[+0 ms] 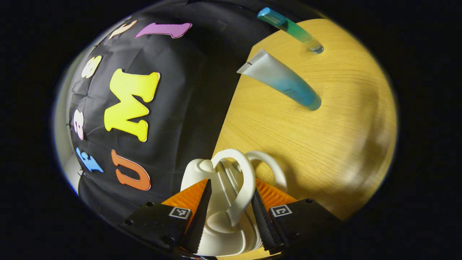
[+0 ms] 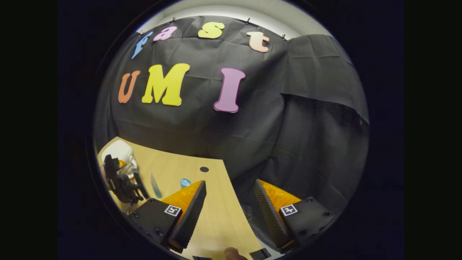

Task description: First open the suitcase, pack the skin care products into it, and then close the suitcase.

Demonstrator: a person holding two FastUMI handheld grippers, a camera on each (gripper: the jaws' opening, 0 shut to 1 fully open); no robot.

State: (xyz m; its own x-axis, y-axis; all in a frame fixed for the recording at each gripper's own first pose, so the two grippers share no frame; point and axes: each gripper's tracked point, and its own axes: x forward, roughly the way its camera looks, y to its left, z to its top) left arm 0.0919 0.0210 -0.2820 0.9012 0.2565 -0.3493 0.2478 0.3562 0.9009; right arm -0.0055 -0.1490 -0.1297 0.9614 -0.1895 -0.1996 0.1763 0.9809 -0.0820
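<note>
While left gripper [image 1: 231,202] clamps it, white glossy suitcase [image 1: 231,180] with looped handles.

Two tubes [image 1: 280,79] [image 1: 290,30], one suitcase [image 1: 223,202].

Wooden table [image 1: 325,144], black grommet [image 2: 204,169]

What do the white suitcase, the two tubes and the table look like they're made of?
The suitcase looks like glossy moulded plastic: smooth curved handles with soft highlights. The white-to-blue tube seems soft matte plastic with a crimped flat end; the teal tube looks translucent, probably plastic. The table shows light wood grain, perhaps laminate.
</note>
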